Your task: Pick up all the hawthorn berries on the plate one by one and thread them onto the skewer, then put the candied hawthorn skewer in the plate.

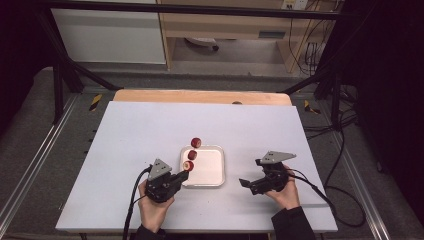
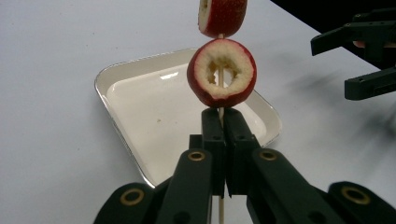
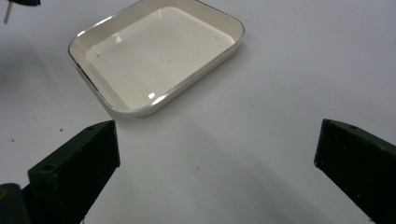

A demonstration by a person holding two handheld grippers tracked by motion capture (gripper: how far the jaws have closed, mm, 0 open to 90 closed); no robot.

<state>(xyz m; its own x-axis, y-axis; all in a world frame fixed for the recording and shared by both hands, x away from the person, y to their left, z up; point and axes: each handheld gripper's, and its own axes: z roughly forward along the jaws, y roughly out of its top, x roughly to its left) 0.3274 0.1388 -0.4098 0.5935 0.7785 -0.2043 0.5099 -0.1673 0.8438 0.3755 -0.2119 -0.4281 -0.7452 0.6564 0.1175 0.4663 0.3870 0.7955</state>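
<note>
White table (image 1: 125,150) seen from above, wooden strip (image 1: 200,96) along its far edge. Near the middle, a shallow cream tray (image 1: 212,172) with rounded corners, lying flat and bare inside apart from a few specks.

Left tongs (image 1: 183,176) held in the left hand (image 1: 152,207) at the tray's near left corner, jaws pressed together on a thin wooden skewer (image 2: 220,114). Closed tight on the stick in the left gripper view, its lower end poking out below the jaws. Skewer pointing away from the person, over the tray's left side. Three red fruit slices threaded on it, in a row in the high view: the nearest slice (image 1: 188,165) just past the jaw tips, the middle slice (image 1: 192,154) over the tray's left part, the farthest slice (image 1: 196,142) out beyond the tray's far rim. Nearest slice, seen close up (image 2: 222,72): red skin, pale flesh, hollowed core with the stick running through it. Next slice (image 2: 222,16) just above it, cut off by the top edge.

Right tongs (image 1: 250,171) held in the right hand (image 1: 286,192) to the right of the tray, well apart from it, jaws spread wide with nothing between them. Pointed toward the tray, hovering over bare table. Same tray (image 3: 154,60) ahead of those spread jaws in the right gripper view.
</note>
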